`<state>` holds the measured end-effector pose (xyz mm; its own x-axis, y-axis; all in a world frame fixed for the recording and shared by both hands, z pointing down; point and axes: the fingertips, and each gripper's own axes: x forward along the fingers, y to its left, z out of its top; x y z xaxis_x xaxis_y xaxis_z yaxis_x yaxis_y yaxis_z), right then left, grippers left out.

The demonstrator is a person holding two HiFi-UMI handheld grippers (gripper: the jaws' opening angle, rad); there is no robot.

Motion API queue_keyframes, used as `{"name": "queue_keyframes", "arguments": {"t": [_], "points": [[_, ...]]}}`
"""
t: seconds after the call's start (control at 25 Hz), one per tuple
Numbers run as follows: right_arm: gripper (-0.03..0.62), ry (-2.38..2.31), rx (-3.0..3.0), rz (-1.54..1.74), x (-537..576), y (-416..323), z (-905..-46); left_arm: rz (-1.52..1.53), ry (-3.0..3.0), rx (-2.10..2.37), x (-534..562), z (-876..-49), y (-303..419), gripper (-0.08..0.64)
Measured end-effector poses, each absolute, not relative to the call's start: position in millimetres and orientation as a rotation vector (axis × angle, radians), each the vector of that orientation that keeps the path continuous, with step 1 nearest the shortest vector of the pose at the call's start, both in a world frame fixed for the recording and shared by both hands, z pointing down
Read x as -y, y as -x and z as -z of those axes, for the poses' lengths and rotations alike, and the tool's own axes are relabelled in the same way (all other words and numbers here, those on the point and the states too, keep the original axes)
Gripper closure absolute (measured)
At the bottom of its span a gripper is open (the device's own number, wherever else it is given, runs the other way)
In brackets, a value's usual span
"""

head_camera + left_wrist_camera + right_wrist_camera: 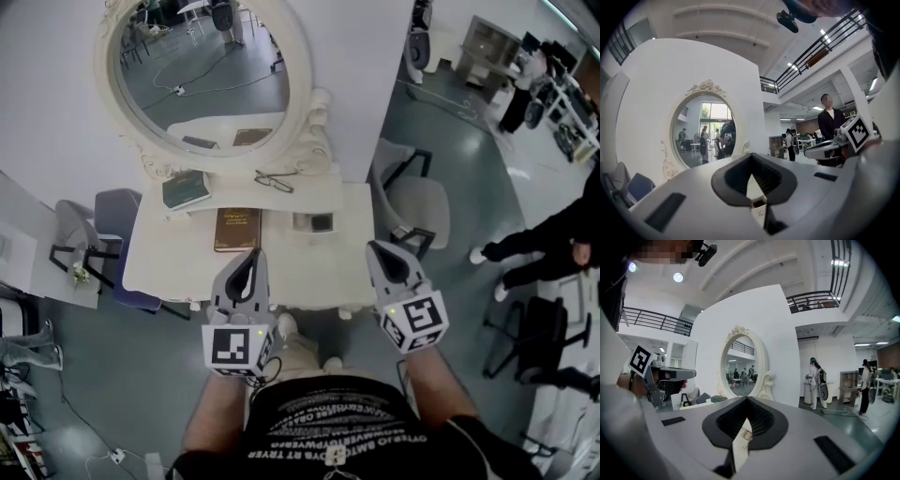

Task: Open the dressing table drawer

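Note:
The white dressing table (178, 262) stands against the wall with its oval mirror (206, 80) above. Seen from above, its drawer front is hidden under the front edge of the top. My left gripper (251, 253) hovers over the front middle of the tabletop, shut and holding nothing. My right gripper (373, 246) floats at the table's front right corner, also shut and empty. Both point at the mirror, which fills the left gripper view (704, 126) and stands in the middle of the right gripper view (743, 366). In both gripper views a sliver of white table shows between the jaws.
On the tabletop lie a brown book (237, 229), a green book (187, 189), glasses (275, 181) and a small dark square item (321, 222). A blue-grey chair (117, 225) stands left, a grey chair (417, 202) right. A person (553, 239) stands at far right.

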<state>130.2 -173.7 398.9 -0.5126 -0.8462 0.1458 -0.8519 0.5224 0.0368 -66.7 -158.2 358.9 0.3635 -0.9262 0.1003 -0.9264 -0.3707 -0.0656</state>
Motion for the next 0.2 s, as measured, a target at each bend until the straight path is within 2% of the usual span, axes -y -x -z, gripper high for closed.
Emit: {"name": "queue_keyframes", "arguments": {"t": [0.2], "points": [[0.591, -1.450, 2.616, -0.081, 156.6, -137.6, -400.8, -0.180, -2.582, 1.750, 135.9, -361.4, 58.4, 0.558]]}}
